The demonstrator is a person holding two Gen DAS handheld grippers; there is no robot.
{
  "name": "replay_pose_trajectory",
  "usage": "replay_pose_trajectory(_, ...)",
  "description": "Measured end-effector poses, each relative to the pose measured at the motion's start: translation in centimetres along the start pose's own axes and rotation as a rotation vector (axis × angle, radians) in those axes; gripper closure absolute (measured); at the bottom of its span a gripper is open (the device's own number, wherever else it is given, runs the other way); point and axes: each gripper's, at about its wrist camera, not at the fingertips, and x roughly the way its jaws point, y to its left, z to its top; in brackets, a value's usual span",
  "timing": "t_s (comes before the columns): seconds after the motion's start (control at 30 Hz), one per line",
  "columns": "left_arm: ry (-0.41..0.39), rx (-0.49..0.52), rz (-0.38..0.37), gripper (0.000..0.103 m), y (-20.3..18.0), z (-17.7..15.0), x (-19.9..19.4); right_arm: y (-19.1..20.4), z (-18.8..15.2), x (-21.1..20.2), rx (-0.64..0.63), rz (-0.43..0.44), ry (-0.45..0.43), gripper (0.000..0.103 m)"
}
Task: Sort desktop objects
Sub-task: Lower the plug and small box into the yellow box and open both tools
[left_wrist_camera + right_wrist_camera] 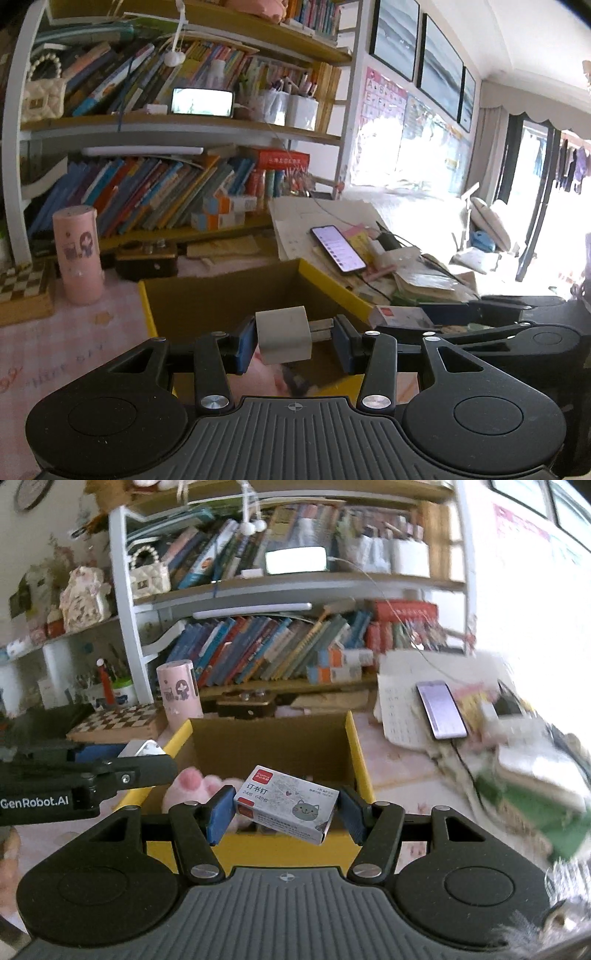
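Two items held above yellow-rimmed cardboard box [360,760]. White charger plug [283,335] clamped between left gripper [293,341] fingers, prongs against right pad, over box's near rim. Staple box [286,804] tilted, pinched between right gripper [283,812] fingers, over near rim. Pink plush [192,786] inside box beyond left finger. Pink cylinder [180,694] past far-left corner; smartphone [441,710] on papers right of box.

White USB charger plug [283,334], metal prongs pointing right, pinched between blue pads above open yellow-rimmed cardboard box [221,295]. Small box of staples [286,805], grey with red label and cartoon cat, tilted and clamped likewise over the same box's near edge [295,849]. Pink plush toy [192,786] lying inside on the box floor, partly hidden.
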Motion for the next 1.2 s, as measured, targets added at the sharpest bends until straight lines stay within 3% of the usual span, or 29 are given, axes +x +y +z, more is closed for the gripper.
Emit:
replay_pose_trajectory(0.27,0.042,0.017,0.051,0.059,0.8,1.2,4.7,-1.2,1.6,6.1,-0.186,0.04,0.064,0.045)
replay_pose_trajectory(0.63,0.174,0.034,0.131,0.059,2.6,0.4,10.7,-1.0,1.8,12.8,-0.363,0.069,0.167,0.045)
replay_pose_trajectory(1.0,0.271,0.032,0.132,0.063,3.2,0.8,12.8,-0.5,2.3,17.4,-0.481,0.165,0.38,0.045)
replay_pose_trajectory(1.2,0.263,0.018,0.138,0.063,3.3,0.8,12.6,-0.4,2.2,17.4,-0.472,0.16,0.394,0.045)
